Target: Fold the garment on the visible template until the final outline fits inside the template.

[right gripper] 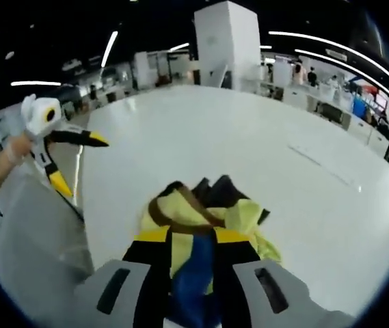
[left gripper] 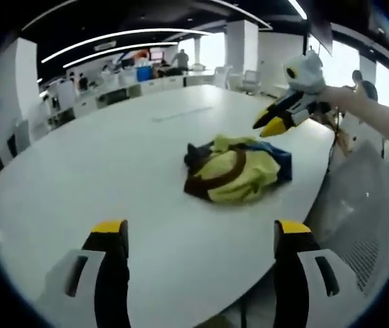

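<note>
A crumpled garment (left gripper: 238,167) in yellow, brown, blue and black lay bunched on the white worktop (left gripper: 112,171), near its edge. In the left gripper view, the left tongs (left gripper: 201,236) stood wide apart and empty, low over the worktop and well short of the garment. The right tongs (left gripper: 271,124) came in from the right, held up in the air above and beyond the garment by a hand (left gripper: 344,96); their yellow tips sat narrow, with nothing between them.

In the right gripper view, the right tongs (right gripper: 193,236) hung just over the near side of the garment (right gripper: 194,212), blue cloth showing between the jaws; whether they touched it I could not tell. The left tongs (right gripper: 78,158) showed at the left, spread wide off the worktop's (right gripper: 249,137) edge.
</note>
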### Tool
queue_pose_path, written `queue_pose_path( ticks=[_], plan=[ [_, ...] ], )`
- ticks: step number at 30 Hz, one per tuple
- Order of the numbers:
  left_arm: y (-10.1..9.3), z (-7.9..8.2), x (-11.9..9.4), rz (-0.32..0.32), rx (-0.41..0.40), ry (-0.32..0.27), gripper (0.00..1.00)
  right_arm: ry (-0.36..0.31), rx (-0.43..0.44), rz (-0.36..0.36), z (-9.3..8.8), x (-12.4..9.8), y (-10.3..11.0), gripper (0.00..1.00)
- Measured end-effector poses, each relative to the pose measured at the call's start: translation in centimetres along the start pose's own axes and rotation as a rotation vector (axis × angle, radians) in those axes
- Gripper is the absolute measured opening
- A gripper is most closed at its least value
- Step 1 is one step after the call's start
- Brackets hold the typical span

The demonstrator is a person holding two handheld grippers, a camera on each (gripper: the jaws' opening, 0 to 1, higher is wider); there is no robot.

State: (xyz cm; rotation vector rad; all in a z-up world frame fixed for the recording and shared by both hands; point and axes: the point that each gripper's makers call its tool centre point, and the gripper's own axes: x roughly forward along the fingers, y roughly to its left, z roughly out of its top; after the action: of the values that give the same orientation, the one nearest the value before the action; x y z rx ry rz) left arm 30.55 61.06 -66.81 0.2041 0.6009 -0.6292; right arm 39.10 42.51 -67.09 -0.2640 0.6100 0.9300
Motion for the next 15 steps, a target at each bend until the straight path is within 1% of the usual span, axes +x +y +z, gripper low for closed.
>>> queue_pose_path(
  ticks=[2, 6, 10, 13, 15],
  plan=[
    [0.0, 0.0, -0.1, 0.000, -0.005, -0.004, 0.84, 0.025, -0.019, -0.009, -0.4, 0.4, -0.2, 0.18],
    [0.0, 0.0, -0.2, 0.000, -0.001, -0.007, 0.83, 0.041, -0.016, -0.006, -0.7, 1.2, -0.5, 0.14],
    [0.2, 0.1, -0.3, 0.010, -0.005, -0.014, 0.82, 0.061, -0.018, -0.003, -1.1, 1.6, -0.6, 0.15],
    [0.2, 0.0, -0.3, 0.009, -0.008, -0.014, 0.82, 0.091, -0.027, -0.025, -1.7, 1.9, -1.2, 0.14],
    [0.1, 0.0, -0.3, 0.008, -0.007, -0.013, 0.82, 0.098, -0.025, -0.036, -1.8, 2.0, -1.5, 0.12]
  ],
)
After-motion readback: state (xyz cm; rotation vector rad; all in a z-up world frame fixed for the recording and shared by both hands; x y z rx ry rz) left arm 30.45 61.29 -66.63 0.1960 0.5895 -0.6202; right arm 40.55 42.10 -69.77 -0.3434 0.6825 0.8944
